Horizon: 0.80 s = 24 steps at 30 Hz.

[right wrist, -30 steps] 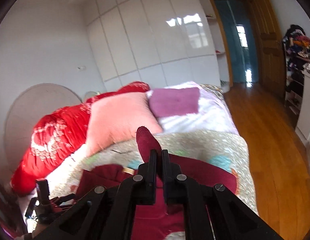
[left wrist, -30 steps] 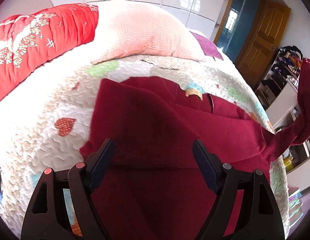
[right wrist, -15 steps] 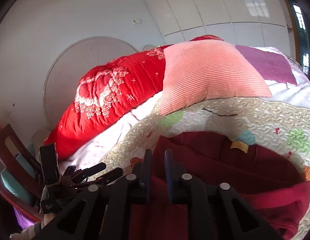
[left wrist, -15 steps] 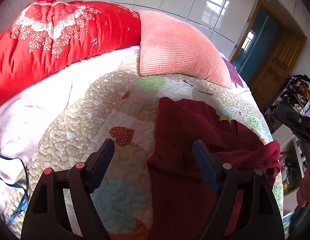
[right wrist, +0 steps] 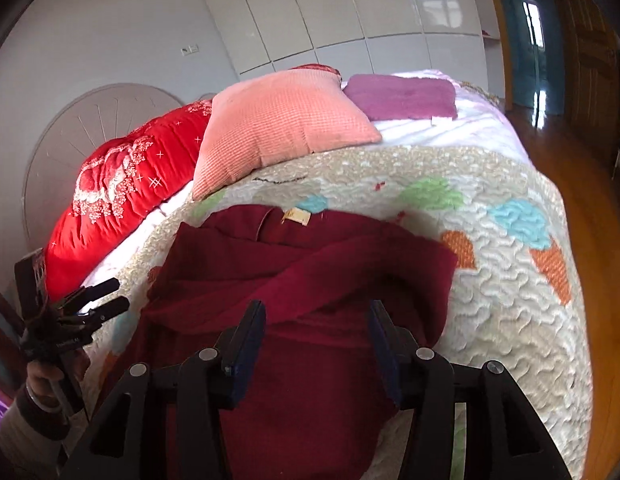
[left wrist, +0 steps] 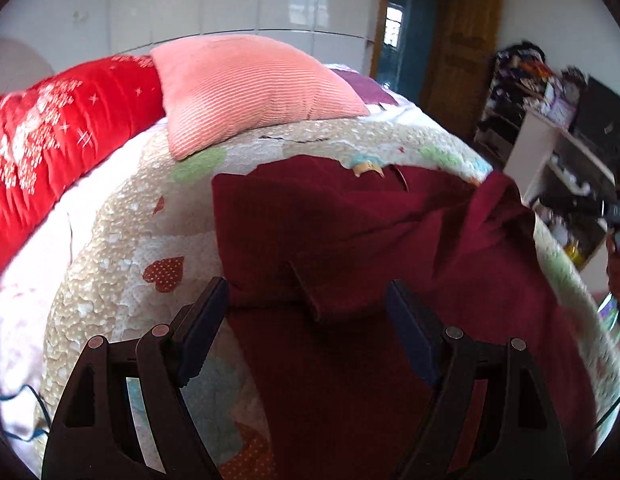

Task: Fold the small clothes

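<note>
A dark red garment lies on the patterned quilt, with a tan neck label at its far edge. Both sleeves are folded across its body. In the right wrist view the garment lies in the middle, its right sleeve draped over it. My left gripper is open and empty just above the garment's near half. My right gripper is open and empty over the garment's lower part. The left gripper also shows in the right wrist view, off the bed's left side.
A pink pillow, a red embroidered duvet and a folded purple cloth lie at the head of the bed. Shelves with clutter stand at the right. Wooden floor runs along the bed's right side.
My right gripper carried the right sleeve across the garment, opened and let it go. My left gripper swung left, then back over the garment, staying open.
</note>
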Available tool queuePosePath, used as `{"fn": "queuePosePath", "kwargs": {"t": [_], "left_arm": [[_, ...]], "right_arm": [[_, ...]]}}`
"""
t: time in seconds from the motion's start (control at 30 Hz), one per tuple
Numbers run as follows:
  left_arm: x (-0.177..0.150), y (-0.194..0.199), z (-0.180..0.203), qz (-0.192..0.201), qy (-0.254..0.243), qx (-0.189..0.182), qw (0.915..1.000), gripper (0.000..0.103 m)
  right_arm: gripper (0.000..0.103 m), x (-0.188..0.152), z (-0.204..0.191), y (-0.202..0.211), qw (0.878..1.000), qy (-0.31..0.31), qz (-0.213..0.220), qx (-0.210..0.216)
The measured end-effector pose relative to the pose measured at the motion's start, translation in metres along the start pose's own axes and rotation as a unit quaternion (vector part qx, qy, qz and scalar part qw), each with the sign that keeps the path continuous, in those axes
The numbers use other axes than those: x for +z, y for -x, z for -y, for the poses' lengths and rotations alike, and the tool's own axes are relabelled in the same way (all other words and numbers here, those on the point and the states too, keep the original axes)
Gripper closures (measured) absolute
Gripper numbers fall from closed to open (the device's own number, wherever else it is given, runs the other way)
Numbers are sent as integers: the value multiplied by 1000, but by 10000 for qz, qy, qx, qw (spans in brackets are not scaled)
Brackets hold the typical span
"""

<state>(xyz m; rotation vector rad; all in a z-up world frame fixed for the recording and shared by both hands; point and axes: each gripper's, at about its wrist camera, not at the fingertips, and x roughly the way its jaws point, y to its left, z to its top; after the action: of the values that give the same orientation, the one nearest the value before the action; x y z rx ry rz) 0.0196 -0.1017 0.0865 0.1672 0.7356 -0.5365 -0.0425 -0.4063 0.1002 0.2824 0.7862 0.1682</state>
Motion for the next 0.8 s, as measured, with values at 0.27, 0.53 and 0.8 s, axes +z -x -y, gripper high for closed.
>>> {"fn": "queuePosePath", "kwargs": {"t": [0.27,0.53,0.8], "left_arm": [[-3,-29,21,-295,-1045,310,9936,22],[-4,-65,28,-764,-1448,247,9862,77],[53,0,3,-435,123,-1273,9908,91]], "right_arm": [[53,-12,-7,-12,9995,-184,-58,258],[53,-15,1,-4,9990,-397,8,219],[53,-9,10,9,9983,-488,312,38]]}}
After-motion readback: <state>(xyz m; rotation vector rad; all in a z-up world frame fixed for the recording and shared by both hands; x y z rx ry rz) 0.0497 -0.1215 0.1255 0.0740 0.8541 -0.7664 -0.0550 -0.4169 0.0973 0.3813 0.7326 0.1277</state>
